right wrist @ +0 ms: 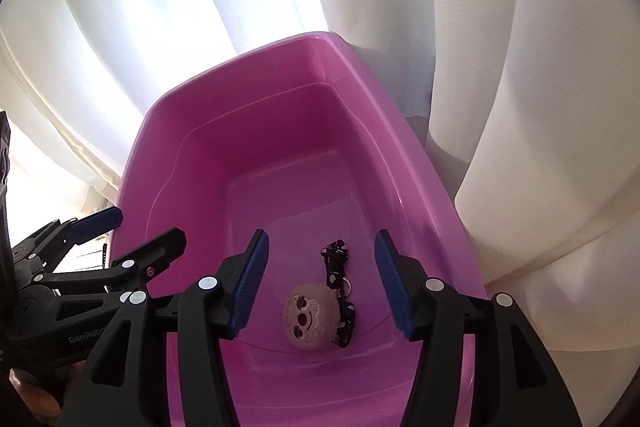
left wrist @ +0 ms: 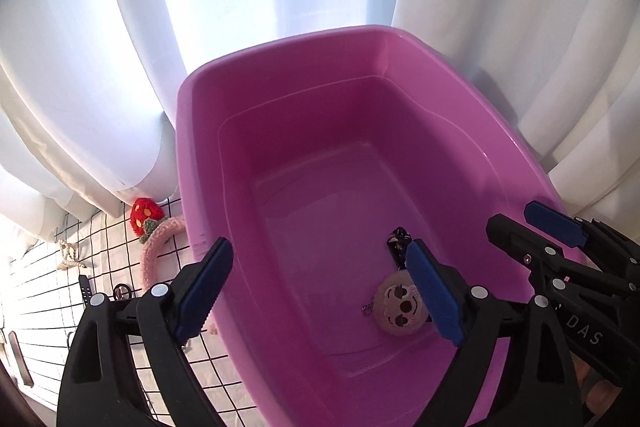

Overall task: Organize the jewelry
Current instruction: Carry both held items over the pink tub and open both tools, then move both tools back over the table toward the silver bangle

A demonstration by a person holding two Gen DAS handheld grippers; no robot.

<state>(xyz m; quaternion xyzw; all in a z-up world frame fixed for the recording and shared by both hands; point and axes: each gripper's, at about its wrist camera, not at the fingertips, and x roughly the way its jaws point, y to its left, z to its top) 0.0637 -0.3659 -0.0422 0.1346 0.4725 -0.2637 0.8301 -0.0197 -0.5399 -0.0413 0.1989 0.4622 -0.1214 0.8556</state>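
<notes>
Both grippers, left [left wrist: 320,291] and right [right wrist: 320,287], are held released above the pink tub [right wrist: 168,163], whose floor is mostly bare. A round plush face keychain [right wrist: 308,317] with black strap lies inside near its front wall; "DAS" and "GenRobo" are read on the gripper bodies.

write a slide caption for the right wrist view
Open right gripper above a round plush charm lying in the pink tub.

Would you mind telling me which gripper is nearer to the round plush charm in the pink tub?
Right. The right gripper hangs directly over the plush charm, which shows between its open fingers. The left gripper straddles the pink tub's left wall, the charm beside its right finger.
</notes>
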